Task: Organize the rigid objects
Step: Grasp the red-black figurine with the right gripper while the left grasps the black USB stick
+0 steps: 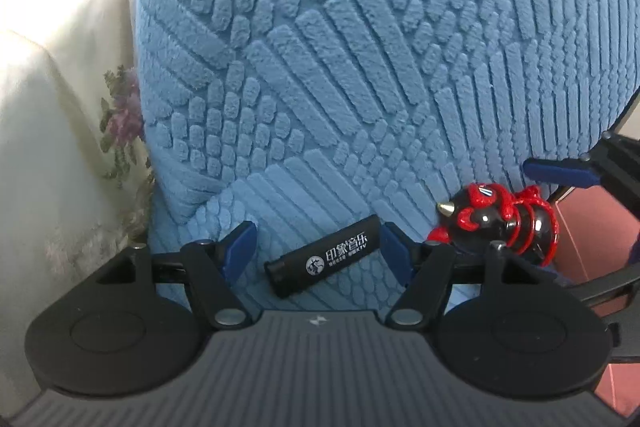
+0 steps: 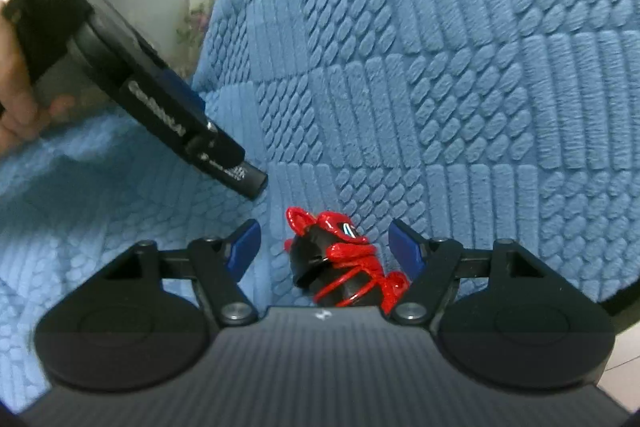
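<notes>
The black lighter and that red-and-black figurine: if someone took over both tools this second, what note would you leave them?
Left tool: open, fingers on either side of the black lighter, not closed on it.
Right tool: open, straddling the red-and-black figurine, not clamped.
Both things lie side by side on the blue textured cover, the lighter to the figurine's left.
Done: both tools lined up on their targets.
Left: probably close each tool, lift, and put the things where they belong; no destination is in view.
</notes>
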Motion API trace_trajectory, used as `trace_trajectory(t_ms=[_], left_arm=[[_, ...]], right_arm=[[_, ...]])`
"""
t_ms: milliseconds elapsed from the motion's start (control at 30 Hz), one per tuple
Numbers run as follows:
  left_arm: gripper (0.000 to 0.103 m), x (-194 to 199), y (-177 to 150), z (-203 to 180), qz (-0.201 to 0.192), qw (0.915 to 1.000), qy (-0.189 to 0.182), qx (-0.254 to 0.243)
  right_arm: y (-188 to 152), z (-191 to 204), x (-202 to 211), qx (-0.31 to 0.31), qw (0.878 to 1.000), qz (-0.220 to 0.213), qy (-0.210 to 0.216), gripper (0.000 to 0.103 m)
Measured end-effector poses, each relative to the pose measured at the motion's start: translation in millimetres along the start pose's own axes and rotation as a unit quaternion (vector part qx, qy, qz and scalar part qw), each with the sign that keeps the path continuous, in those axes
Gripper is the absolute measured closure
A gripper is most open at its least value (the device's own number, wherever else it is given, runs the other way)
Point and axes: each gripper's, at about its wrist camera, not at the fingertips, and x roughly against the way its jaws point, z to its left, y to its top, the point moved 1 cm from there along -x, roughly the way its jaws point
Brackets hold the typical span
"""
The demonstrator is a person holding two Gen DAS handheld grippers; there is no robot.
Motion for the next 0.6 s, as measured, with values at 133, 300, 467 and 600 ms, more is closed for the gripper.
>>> trace_trajectory(t_ms=[133,300,467,600], left_arm=[[0.031,-6,2,5,0.013,0.9998,-0.013,-0.001],[0.038,-14,-2,4,0.029,0.9990,-0.031,-0.014],[0.045,-18,-10,-10,0.046,0.9969,-0.056,-0.029],[0.046,-19,-15,-22,0.055,0.9948,-0.069,-0.051]], right_arm=[[-3,2,-13,0.005,1.000,0.011,-0.002,0.030],[-11,4,-24,0.015,1.000,0.027,-0.006,0.031],[-15,8,-31,0.023,0.999,0.032,-0.011,0.031],[-14,8,-29,0.030,0.999,0.036,-0.021,0.043]])
